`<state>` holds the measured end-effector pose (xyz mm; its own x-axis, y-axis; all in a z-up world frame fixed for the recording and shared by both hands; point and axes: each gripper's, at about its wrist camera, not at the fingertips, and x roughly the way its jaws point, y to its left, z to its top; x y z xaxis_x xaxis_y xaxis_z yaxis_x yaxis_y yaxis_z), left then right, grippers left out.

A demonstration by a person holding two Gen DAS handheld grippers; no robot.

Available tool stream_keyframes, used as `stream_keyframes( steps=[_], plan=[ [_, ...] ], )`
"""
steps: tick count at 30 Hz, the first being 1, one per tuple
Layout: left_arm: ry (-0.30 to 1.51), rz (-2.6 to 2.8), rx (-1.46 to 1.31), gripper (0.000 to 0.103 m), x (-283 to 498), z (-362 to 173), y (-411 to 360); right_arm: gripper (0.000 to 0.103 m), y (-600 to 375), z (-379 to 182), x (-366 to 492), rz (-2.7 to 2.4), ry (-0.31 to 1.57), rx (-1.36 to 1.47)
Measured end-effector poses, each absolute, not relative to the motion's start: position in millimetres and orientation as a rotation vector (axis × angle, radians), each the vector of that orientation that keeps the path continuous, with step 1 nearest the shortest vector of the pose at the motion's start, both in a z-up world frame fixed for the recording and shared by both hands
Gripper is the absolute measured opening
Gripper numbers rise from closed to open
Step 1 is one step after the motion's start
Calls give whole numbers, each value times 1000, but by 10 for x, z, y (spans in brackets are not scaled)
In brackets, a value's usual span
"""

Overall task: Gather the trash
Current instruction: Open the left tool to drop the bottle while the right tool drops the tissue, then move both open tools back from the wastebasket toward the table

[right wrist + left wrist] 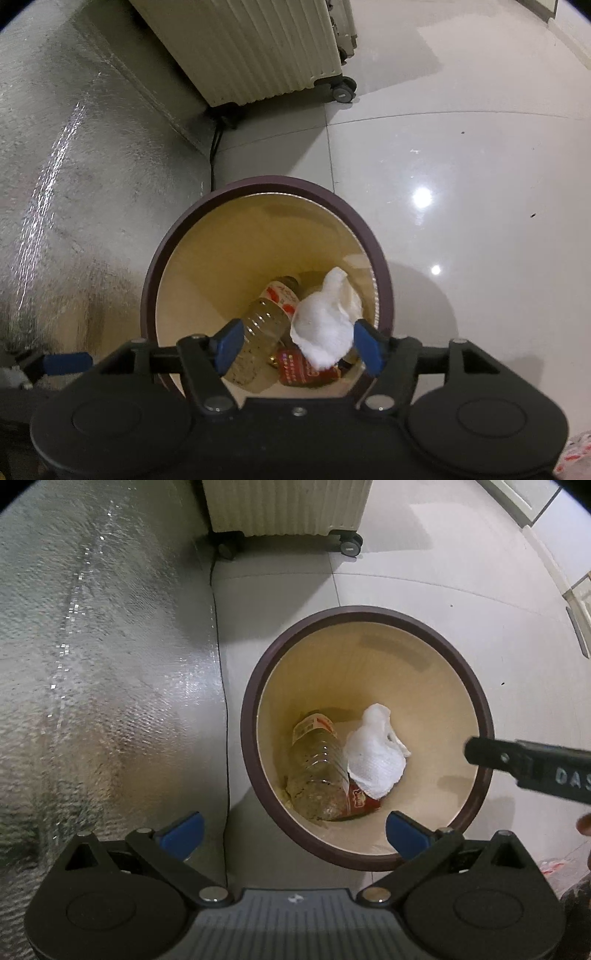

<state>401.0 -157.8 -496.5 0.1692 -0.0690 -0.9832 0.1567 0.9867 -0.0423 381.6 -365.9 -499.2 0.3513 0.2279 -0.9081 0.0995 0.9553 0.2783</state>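
Each gripper, the left gripper (293, 832) and the right gripper (299, 349), has a black body with two blue pads (184, 834) at the ends of black link arms. Behind the jaws, silver round pins (212, 893) mark the link pivots, and a large round black disc (107, 417) sits behind each finger. Between the discs the left body carries a ribbed grey panel (295, 919) with a small white mark, while the right body shows a single small screw (298, 411) at its centre.

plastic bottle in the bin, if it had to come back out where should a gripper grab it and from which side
Probably the ribbed middle of the plastic bottle, coming straight down through the bin opening. It lies on its side at the bottom, so jaws should span its width, not its length. The white tissue rests against one side, so that finger may pinch tissue too.
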Motion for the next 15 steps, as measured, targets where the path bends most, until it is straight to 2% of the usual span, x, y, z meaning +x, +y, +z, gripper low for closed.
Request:
stream_keyframes(
  steps=[11, 13, 15],
  plan=[
    [1349, -163, 60, 103, 3825, -4665, -1544, 85, -3744, -4750, 3515, 83, 1212, 242],
    [1336, -164, 48, 103, 3803, -4604, -1546, 90, -3754, -4678, 3450, 86, 1195, 242],
    [1326, -160, 49, 103, 3757, -4536, -1538, 101, -3769, -4588, 3381, 86, 1172, 233]
  ],
)
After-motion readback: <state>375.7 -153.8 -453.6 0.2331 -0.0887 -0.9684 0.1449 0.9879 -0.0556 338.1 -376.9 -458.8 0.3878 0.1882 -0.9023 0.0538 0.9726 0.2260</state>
